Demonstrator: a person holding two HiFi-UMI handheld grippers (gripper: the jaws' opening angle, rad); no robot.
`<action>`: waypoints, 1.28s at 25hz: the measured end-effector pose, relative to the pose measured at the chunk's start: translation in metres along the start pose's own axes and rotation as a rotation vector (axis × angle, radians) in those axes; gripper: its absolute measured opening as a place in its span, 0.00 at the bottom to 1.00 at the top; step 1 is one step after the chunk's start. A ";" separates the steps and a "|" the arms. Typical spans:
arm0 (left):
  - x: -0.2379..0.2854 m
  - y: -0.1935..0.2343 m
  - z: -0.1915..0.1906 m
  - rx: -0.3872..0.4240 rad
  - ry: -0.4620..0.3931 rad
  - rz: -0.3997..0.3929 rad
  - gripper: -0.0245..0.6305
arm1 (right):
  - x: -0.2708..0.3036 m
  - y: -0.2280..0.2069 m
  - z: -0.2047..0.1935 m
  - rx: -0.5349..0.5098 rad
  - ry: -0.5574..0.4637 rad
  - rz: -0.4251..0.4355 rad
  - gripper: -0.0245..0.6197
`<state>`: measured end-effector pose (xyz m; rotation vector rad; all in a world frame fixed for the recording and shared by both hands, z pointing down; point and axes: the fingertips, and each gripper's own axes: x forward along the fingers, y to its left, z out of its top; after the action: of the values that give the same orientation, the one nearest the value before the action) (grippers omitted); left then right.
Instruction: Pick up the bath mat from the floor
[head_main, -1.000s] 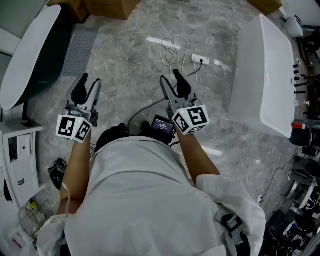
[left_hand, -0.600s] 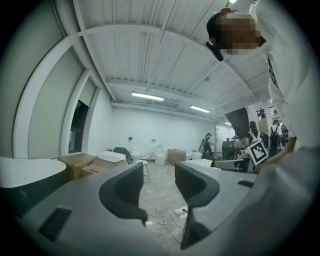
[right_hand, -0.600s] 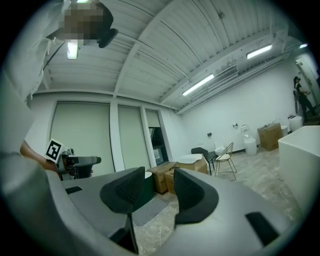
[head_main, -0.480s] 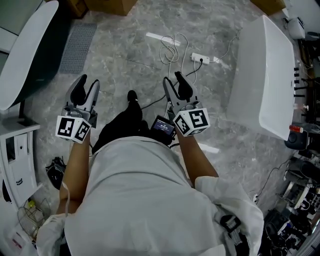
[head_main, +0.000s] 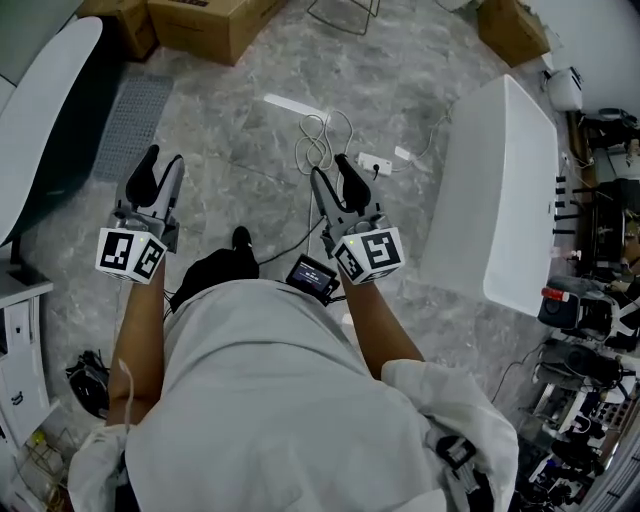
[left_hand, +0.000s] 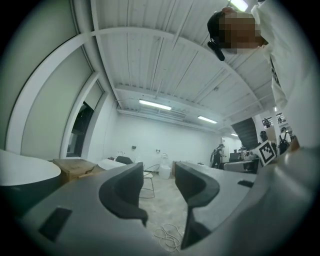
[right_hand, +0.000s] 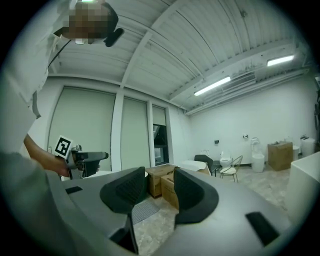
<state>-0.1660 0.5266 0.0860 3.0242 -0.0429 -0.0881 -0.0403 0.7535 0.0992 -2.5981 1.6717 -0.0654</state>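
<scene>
Jaws parted and empty, the left gripper (head_main: 163, 161) and right gripper (head_main: 330, 168) hover over the floor (head_main: 250, 140). The grey bath mat (head_main: 135, 120) lies ahead, nearest the left gripper, lengthwise beside the bathtub (head_main: 45, 110).

Head camera up top, staring steeply down past the person's white shirt onto the grey marbled floor (head_main: 250, 150). The left gripper view sits low behind its own jaws, tilted up across the room. It shares the coiled white cable (left_hand: 167, 237) with the head view, cable (head_main: 318, 140). The right gripper view looks level at the brown cardboard boxes (right_hand: 163, 181) and grey ribbed mat (right_hand: 143, 211). Overhead shows both, boxes (head_main: 205, 25), mat (head_main: 133, 115).
</scene>
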 end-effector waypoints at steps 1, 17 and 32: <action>0.008 0.012 0.005 0.005 -0.011 0.009 0.34 | 0.017 -0.003 0.007 -0.011 -0.006 0.013 0.35; 0.087 0.160 0.006 -0.055 -0.051 0.171 0.34 | 0.207 -0.060 0.034 -0.028 0.006 0.100 0.35; 0.264 0.263 0.025 -0.080 -0.054 0.409 0.34 | 0.436 -0.199 0.042 0.042 -0.010 0.351 0.35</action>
<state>0.0899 0.2540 0.0766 2.8646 -0.6407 -0.1299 0.3234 0.4399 0.0735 -2.2319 2.0666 -0.0713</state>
